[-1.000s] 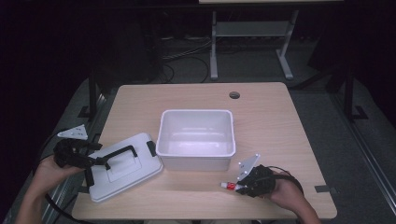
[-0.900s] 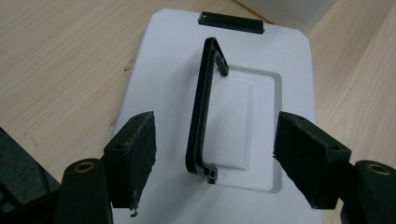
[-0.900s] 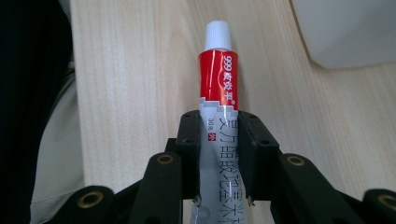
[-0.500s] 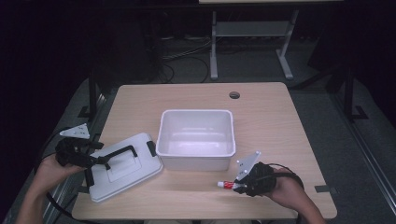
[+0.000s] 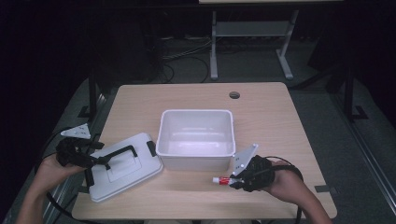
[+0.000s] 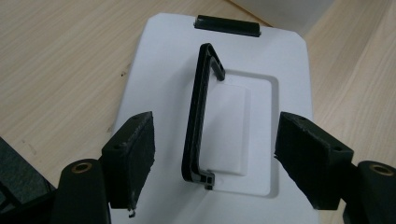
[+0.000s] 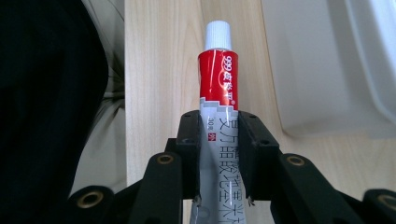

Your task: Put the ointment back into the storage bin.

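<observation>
High view: the right gripper (image 5: 232, 182) sits slightly nearer the white bin (image 5: 196, 138) than a second earlier, with its tube lifted off the table (image 5: 280, 121); the left gripper (image 5: 95, 164) is unmoved. Right jaws clamp the red-and-silver ointment tube (image 7: 218, 116), white cap pointing away, just in front of the bin. Left jaws stand wide apart, straddling the black handle (image 6: 200, 116) of the white lid (image 6: 280, 65) left of the bin, touching nothing.

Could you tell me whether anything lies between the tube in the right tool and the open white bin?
Nothing visible does: the right tool holds the tube beside the bin, whose lid lies off to its left.
</observation>
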A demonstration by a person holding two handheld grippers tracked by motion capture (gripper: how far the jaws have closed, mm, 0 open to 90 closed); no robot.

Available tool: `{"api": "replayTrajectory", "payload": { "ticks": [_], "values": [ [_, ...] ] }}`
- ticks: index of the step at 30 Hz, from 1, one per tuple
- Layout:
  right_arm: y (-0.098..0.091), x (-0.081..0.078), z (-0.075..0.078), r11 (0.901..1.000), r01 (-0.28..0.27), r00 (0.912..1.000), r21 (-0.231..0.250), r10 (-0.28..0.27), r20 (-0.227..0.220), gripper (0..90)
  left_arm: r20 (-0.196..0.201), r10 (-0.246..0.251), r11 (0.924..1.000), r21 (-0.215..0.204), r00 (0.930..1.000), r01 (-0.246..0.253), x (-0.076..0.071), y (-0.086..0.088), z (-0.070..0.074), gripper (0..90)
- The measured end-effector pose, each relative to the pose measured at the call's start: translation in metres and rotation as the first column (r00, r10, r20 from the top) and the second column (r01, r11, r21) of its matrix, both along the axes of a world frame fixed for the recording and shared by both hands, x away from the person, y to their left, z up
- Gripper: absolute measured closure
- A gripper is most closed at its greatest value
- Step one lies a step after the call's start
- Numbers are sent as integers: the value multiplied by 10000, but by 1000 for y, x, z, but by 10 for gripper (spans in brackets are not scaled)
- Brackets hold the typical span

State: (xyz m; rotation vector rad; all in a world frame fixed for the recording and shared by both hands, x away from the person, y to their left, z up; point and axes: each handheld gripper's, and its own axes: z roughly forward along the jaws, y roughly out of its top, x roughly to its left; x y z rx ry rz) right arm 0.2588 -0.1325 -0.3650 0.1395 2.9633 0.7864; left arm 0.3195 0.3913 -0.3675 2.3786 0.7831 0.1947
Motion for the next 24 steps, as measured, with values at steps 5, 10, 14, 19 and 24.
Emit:
{"api": "replayTrajectory", "payload": {
  "ticks": [5, 10, 14, 19, 24],
  "values": [
    [6, 1, 11, 9999, -165, 9998, -18, 165, 79, 712, -27, 21, 10000, -19, 10000, -21, 0, 0, 0, 278],
    [12, 0, 20, 9996, -256, 9996, -101, 258, 150, 712, -7, -18, 10000, 35, 10000, 18, 0, 1, 2, 278],
    [17, 0, 25, 9992, -396, 9990, -100, 398, 206, 712, -20, -29, 10000, 33, 10000, 29, -1, 1, 2, 277],
    [23, 3, 30, 9985, -531, 9984, -159, 534, 169, 712, -77, 0, 10000, 57, 10000, 1, -1, 2, 2, 275],
    [27, 7, 36, 9980, -617, 9980, -123, 619, 127, 712, -53, -4, 10000, 98, 10000, 4, -1, 2, 3, 275]
  ]
}}
